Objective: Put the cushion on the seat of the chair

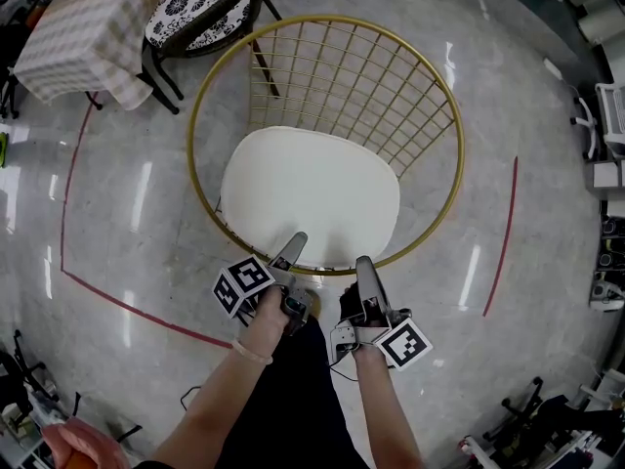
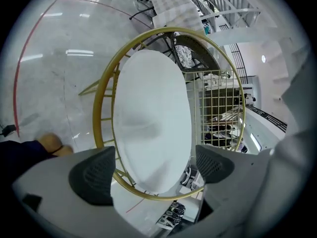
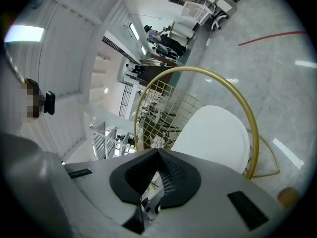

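The cushion [image 1: 311,195] lies flat on the seat of the chair [image 1: 352,86], inside the gold rim, so the placing step looks finished. The left tongs [image 2: 153,168] are spread wide with nothing between them, near the cushion's front edge. The right tongs [image 3: 159,176] are pressed together, empty. What is left is probably to draw both back, or to nudge the cushion if it sits off-centre.

left gripper [image 1: 291,251] jaws apart, right gripper [image 1: 364,271] jaws together

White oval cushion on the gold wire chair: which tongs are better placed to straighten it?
Probably left. The left tongs stand open, aimed at the near edge of the white oval cushion; the right tongs are shut.
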`<state>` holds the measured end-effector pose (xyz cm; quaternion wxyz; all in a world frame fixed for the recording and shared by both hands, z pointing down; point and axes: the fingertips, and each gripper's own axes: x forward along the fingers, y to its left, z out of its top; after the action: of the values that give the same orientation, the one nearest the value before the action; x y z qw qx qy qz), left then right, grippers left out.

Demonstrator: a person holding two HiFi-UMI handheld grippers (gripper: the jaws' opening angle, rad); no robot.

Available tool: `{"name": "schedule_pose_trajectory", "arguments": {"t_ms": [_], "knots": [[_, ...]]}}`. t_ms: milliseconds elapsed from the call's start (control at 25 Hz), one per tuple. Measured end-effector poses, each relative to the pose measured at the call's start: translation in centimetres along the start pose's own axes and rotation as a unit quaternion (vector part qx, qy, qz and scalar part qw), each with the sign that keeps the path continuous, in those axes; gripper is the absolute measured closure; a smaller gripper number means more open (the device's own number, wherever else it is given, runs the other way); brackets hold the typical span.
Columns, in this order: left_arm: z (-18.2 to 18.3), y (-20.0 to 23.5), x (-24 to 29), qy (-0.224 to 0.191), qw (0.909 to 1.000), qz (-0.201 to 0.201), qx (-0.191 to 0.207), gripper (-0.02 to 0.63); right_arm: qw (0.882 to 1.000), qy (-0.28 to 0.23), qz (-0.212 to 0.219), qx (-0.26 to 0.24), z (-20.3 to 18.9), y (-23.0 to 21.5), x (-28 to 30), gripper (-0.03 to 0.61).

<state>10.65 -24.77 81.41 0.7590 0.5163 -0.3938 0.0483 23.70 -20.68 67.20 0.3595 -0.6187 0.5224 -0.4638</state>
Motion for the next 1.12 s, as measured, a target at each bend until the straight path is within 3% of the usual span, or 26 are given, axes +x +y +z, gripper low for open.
{"name": "schedule_pose_trajectory", "arguments": {"t_ms": [200, 440, 520, 600, 720, 880, 1000, 1120], "knots": [[-0.7, -0.1, -0.9, 0.025, 0.9994, -0.020, 0.013, 0.121, 1.000, 0.000, 0.002, 0.000, -1.1, 0.6, -0.4, 0.589], [-3.4, -2.8, -2.5, 0.080, 0.9902, -0.092, 0.067, 0.123, 1.000, 0.004, 0.000, -0.009, -1.9, 1.7, -1.9, 0.589], [-3.7, -3.5, -3.4, 0.079, 0.9855, -0.099, 0.113, 0.159, 1.000, 0.003, -0.001, -0.011, -2.0, 2.3, -2.3, 0.589], [-3.3, -4.3, -4.3, 0.063, 0.9792, -0.098, 0.166, 0.283, 1.000, 0.007, 0.000, -0.019, -2.0, 3.1, -2.5, 0.589], [-2.7, -6.1, -5.9, 0.037, 0.9632, -0.101, 0.246, 0.386, 0.999, 0.015, 0.002, -0.036, -2.0, 4.4, -2.9, 0.589], [-2.0, -9.2, -8.0, 0.003, 0.9319, -0.104, 0.347, 0.511, 0.997, 0.021, 0.002, -0.071, -1.6, 6.1, -3.5, 0.589], [-1.8, -11.6, -9.9, -0.016, 0.9065, -0.110, 0.407, 0.582, 0.997, 0.013, 0.001, -0.081, -0.9, 8.1, -3.7, 0.589], [-2.0, -14.2, -11.9, -0.029, 0.8859, -0.125, 0.446, 0.605, 0.995, 0.014, 0.004, -0.103, -0.1, 10.7, -4.1, 0.589]]}}
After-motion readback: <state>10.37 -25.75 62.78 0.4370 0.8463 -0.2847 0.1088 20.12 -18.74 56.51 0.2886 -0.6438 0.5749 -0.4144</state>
